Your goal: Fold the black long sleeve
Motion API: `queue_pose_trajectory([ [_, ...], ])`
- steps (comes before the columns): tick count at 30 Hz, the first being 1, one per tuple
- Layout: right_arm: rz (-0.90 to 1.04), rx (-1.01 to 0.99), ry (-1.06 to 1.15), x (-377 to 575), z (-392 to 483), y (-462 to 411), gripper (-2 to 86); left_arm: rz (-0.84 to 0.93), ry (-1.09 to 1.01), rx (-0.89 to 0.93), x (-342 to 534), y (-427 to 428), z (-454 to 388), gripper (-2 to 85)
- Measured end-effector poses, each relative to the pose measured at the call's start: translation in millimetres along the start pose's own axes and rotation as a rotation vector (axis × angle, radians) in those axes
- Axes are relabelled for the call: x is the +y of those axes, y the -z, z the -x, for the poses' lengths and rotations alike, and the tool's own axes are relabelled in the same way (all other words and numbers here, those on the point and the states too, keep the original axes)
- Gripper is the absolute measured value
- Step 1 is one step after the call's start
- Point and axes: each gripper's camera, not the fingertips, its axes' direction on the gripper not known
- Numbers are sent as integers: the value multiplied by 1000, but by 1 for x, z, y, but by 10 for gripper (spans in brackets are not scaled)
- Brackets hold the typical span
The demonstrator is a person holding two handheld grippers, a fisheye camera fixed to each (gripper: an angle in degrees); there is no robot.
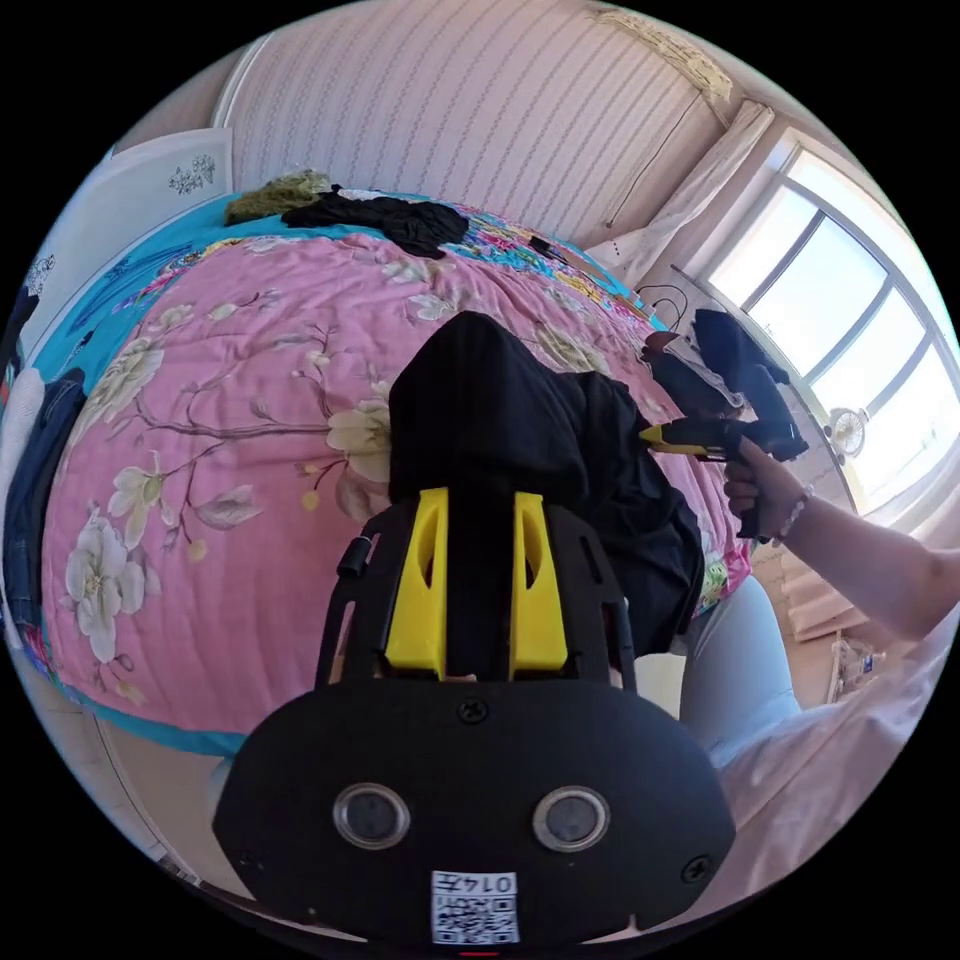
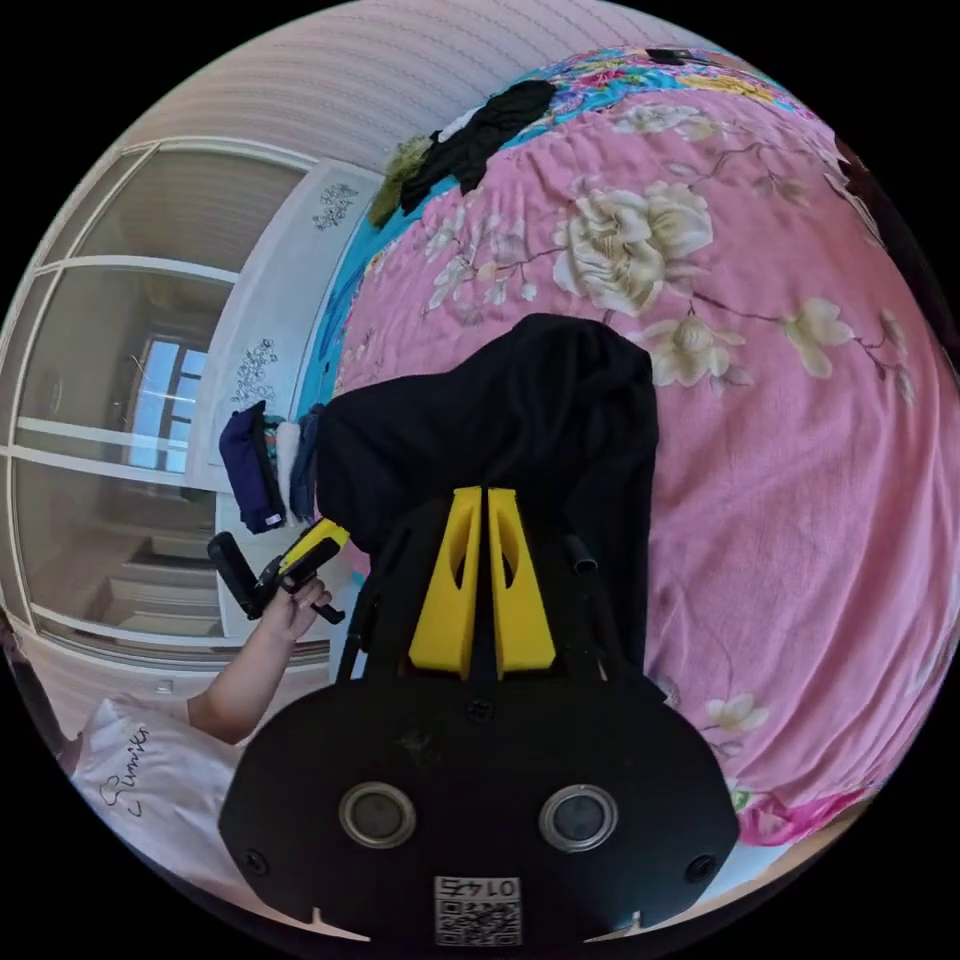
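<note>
Black fabric of the long sleeve (image 1: 520, 420) bunches right above your left gripper (image 1: 478, 510) in the middle of the left gripper view, and a strip of it runs down between the two yellow fingers (image 1: 420, 580), which stand narrow and parallel with the cloth pinched between them. From there the garment hangs toward the right of the frame, over the near edge of the pink floral bedspread (image 1: 220, 450). At the right of that same view your hand (image 1: 760, 490) holds the right gripper (image 1: 665, 437), whose yellow tip touches the edge of the black cloth. In the right gripper view, the long sleeve (image 2: 500, 420) rises as a dark mound in the centre of the frame just above your right gripper (image 2: 486, 505); its yellow fingers (image 2: 520, 590) are drawn almost together, with only a thin dark seam of cloth between them. At the lower left of this view your other hand (image 2: 295, 605) grips the left gripper (image 2: 325, 540), its tip meeting the left edge of the garment. A second dark pile of clothes (image 1: 390, 215) lies at the far side of the bed, in the upper part of the left gripper view.
</note>
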Motion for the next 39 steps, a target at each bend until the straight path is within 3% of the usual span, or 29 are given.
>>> queue_pose_trajectory([
  [1, -10, -19, 41, 2, 6, 11, 14, -23, 17, 13, -6, 7, 6, 10],
  [4, -69, -24, 145, 12, 23, 55, 6, -94, 3, 21, -16, 44, 15, -4],
  [20, -566, -157, 569, 158, 98, 291, 1, -608, -139, -7, 21, 381, -2, -10],
  [28, -659, -401, 981, 275, 150, 380, 0, -895, -369, 10, 83, 550, -64, -10],
  [33, -664, -257, 1078, 315, 193, 405, 0, -937, -426, -70, 99, 600, -85, -10],
  [39, -523, -148, 990, 206, 196, 386, 0, -785, -396, -134, 4, 562, -58, -10],
])
